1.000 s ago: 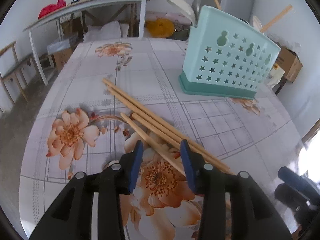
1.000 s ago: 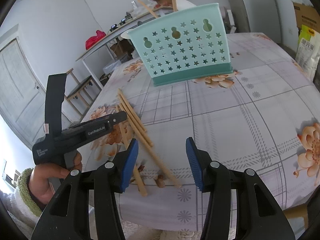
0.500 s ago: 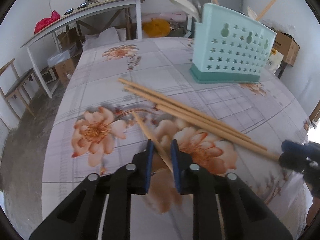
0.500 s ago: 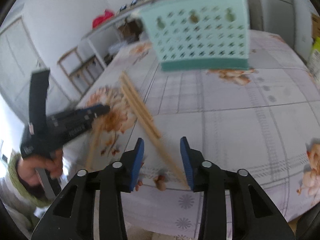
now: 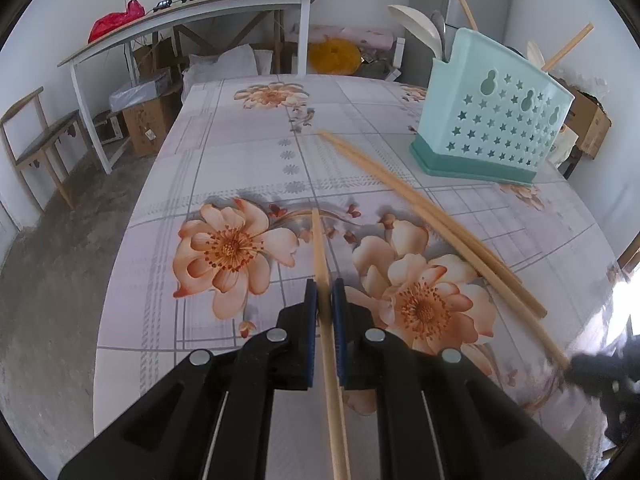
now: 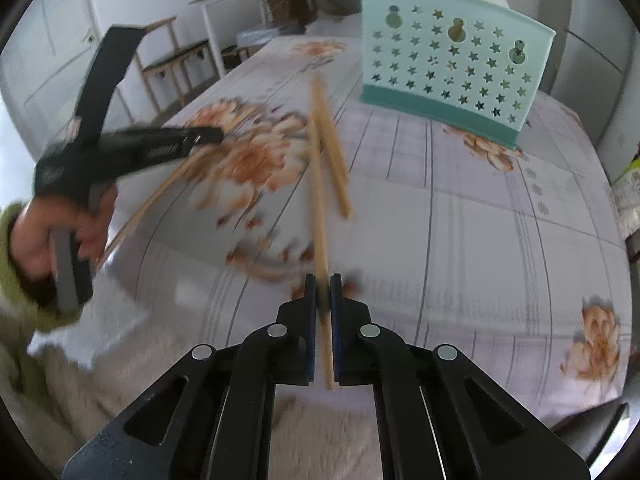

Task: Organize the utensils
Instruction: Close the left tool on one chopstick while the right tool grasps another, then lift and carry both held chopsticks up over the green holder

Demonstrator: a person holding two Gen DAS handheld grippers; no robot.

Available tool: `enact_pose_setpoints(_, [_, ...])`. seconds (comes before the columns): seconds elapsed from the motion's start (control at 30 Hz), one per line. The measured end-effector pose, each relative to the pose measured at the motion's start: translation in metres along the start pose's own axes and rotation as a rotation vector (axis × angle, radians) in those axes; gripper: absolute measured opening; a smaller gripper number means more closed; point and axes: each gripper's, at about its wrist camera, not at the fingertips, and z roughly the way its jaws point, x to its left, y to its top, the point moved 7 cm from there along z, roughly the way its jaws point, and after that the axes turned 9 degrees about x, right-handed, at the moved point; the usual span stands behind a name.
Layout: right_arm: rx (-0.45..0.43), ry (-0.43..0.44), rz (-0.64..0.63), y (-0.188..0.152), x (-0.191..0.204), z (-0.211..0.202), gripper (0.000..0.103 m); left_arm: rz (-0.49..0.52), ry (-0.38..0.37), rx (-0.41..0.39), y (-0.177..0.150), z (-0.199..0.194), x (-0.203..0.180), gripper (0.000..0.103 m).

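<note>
- Left gripper: jaws have just been closing and are now clenched on one wooden chopstick; the stick passes between the blue pads, its far end pointing up-table over the floral tablecloth, its near end running back under the gripper body.
- Right gripper: jaws have just been closing and are now clamped on a second chopstick, which points ahead toward the utensil holder. Right wrist view is motion-blurred.
- A third chopstick is seen just beside the right-held one, crossing it on the holder side; whether it touches cannot be told.
- In the left wrist view, a bundle of chopsticks lies diagonally on the tablecloth between the left gripper and the holder; how many are in it cannot be told.
- In the right wrist view the left gripper is seen from the side, held by a hand in a green cuff, well apart from the holder.
- Mint-green utensil holder, star cut-outs, darker green base, stands upright at the far side of the table, beyond all loose chopsticks.
- Already in the holder: a white ladle, more chopsticks sticking out above the rim.
- Behind the holder: a white workbench, a red bag on it, a wooden chair on the floor.
</note>
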Motion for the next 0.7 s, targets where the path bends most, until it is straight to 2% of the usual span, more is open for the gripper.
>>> enact_pose_setpoints(0.13, [0.062,0.034,-0.025,-0.018,0.001,-0.009,0.005,-0.022,-0.027,0.019,-0.001,-0.001,0.001,0.007])
enact_pose_setpoints(0.2, [0.067,0.062,-0.007,-0.017,-0.001,-0.012,0.007,-0.031,-0.043,0.033,0.000,0.000,0.002,0.007])
enact_pose_setpoints(0.23, [0.058,0.088,0.004,-0.014,-0.002,-0.014,0.008,-0.034,-0.050,0.039,0.000,0.000,0.002,0.007])
enact_pose_setpoints(0.37, [0.008,0.166,0.039,0.016,0.001,-0.016,0.024,-0.046,-0.063,0.052,0.001,0.001,0.003,0.007])
enact_pose_setpoints(0.4, [0.000,0.187,0.037,0.026,0.006,-0.011,0.024,-0.050,-0.065,0.054,0.001,0.001,0.004,0.007])
enact_pose_setpoints(0.63, [0.027,0.105,-0.027,0.067,0.020,0.031,0.024,-0.071,-0.072,0.070,0.000,0.000,0.005,0.007])
enact_pose_setpoints(0.7, [0.042,0.108,-0.032,0.072,0.019,0.040,0.020,-0.077,-0.072,0.070,0.000,0.000,0.005,0.007])
